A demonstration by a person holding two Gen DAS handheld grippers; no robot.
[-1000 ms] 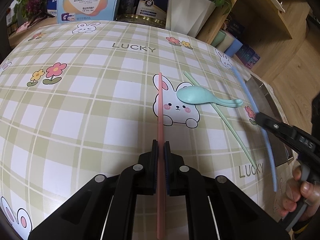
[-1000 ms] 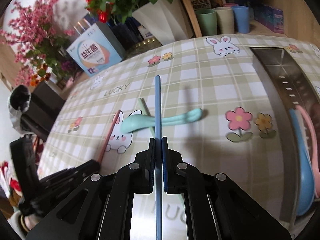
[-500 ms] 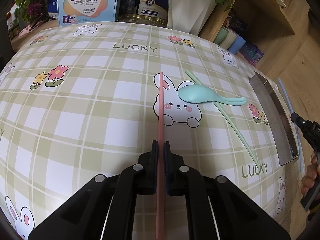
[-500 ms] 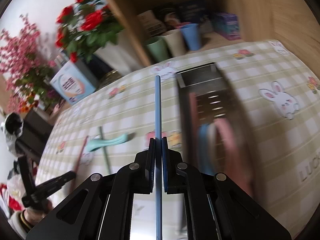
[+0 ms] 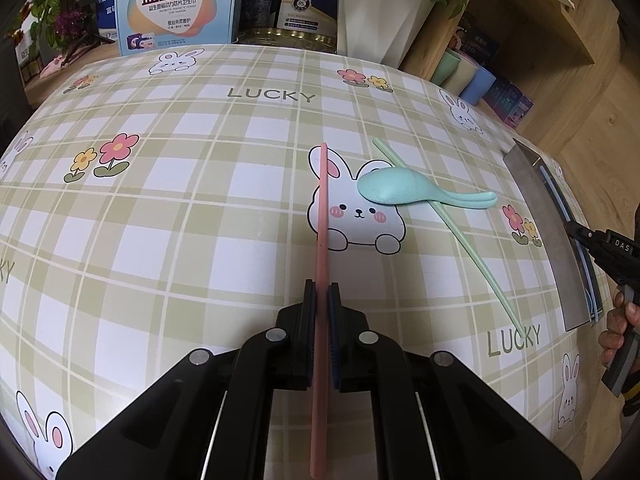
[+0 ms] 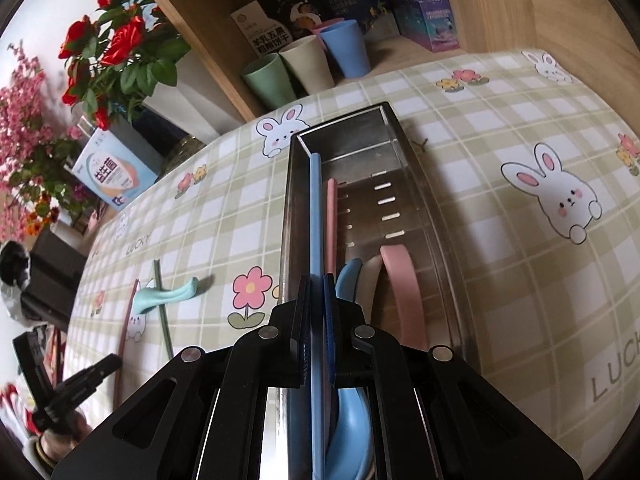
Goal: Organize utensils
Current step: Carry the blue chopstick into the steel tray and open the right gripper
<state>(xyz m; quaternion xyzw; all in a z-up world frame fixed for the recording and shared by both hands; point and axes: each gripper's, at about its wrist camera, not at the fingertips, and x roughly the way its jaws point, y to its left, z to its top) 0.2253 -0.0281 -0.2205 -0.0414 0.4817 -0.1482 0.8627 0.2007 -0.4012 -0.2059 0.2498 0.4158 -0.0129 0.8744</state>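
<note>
My left gripper (image 5: 321,294) is shut on a pink chopstick (image 5: 322,208) that points away over the rabbit print. To its right lies a mint spoon (image 5: 404,189) across a green chopstick (image 5: 468,240). My right gripper (image 6: 317,286) is shut on a blue chopstick (image 6: 315,216) held lengthwise over the steel tray (image 6: 416,184), along its left wall. Inside the tray lie a pink chopstick (image 6: 330,216), a blue spoon (image 6: 347,280), a beige spoon (image 6: 370,276) and a pink spoon (image 6: 402,280). In the left wrist view the right gripper (image 5: 572,229) shows at the tray (image 5: 548,240).
A checked tablecloth (image 5: 160,208) covers the table. At the back stand a white flower pot (image 5: 376,20), a printed box (image 5: 176,4), and three cups (image 6: 308,64) on a wooden shelf. A person's hand (image 5: 618,332) holds the right gripper at the table's right edge.
My right gripper carried the blue chopstick rightward from above the mint spoon to over the steel tray. My left gripper stayed in place with the pink chopstick.
</note>
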